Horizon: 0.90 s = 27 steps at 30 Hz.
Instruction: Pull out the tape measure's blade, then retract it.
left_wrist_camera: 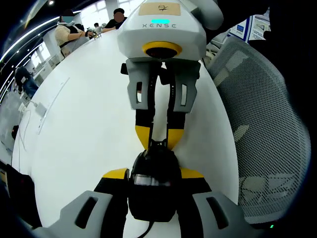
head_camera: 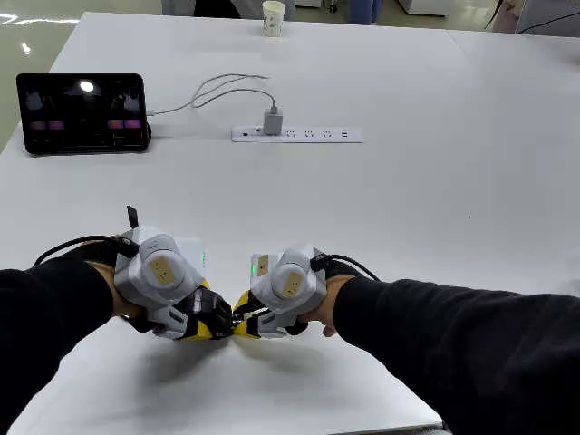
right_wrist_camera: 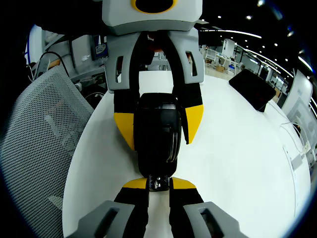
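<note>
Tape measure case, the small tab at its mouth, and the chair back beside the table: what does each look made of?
Tape measure case: black moulded plastic, possibly rubber-coated, judging by its smooth rounded shell and soft sheen.
End tab: likely metal, since it is small, grey and glinting, though it is too small to be sure.
Chair back: grey mesh fabric with a regular, see-through weave of holes.

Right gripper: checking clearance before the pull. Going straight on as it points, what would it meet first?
The tape measure, held in the left gripper's jaws dead ahead. The right gripper pinches its blade tip, so the gap looks very small.
</note>
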Motion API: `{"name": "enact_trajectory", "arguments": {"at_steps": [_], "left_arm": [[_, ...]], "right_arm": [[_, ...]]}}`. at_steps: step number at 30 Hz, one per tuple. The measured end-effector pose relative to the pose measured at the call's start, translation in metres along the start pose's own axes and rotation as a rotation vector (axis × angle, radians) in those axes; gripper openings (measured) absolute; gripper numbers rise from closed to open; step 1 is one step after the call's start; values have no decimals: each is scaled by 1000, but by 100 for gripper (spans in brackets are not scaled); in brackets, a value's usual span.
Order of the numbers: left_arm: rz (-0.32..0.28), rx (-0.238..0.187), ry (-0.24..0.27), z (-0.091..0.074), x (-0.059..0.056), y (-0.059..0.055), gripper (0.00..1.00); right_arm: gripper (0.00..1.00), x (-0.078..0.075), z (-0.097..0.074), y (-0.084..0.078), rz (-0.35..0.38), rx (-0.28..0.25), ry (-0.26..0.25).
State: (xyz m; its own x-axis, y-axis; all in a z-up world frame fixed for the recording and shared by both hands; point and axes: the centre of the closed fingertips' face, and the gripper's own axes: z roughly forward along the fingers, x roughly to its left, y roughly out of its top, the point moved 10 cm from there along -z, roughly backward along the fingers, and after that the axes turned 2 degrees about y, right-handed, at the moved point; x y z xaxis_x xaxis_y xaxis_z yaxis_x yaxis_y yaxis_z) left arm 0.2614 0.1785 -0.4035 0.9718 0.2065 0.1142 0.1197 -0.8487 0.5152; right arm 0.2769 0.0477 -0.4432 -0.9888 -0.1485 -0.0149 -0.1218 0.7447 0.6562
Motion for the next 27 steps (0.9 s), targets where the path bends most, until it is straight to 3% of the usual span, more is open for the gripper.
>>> {"name": "enact_trajectory", "arguments": {"at_steps": [6, 27], "left_arm": [[0, 1, 1, -1, 0, 0, 32], [-8, 10, -14, -2, 2, 0, 31]], "right_arm": [[11, -1, -1, -1, 45, -11, 13], [10, -6, -11, -10, 45, 14, 66]]}}
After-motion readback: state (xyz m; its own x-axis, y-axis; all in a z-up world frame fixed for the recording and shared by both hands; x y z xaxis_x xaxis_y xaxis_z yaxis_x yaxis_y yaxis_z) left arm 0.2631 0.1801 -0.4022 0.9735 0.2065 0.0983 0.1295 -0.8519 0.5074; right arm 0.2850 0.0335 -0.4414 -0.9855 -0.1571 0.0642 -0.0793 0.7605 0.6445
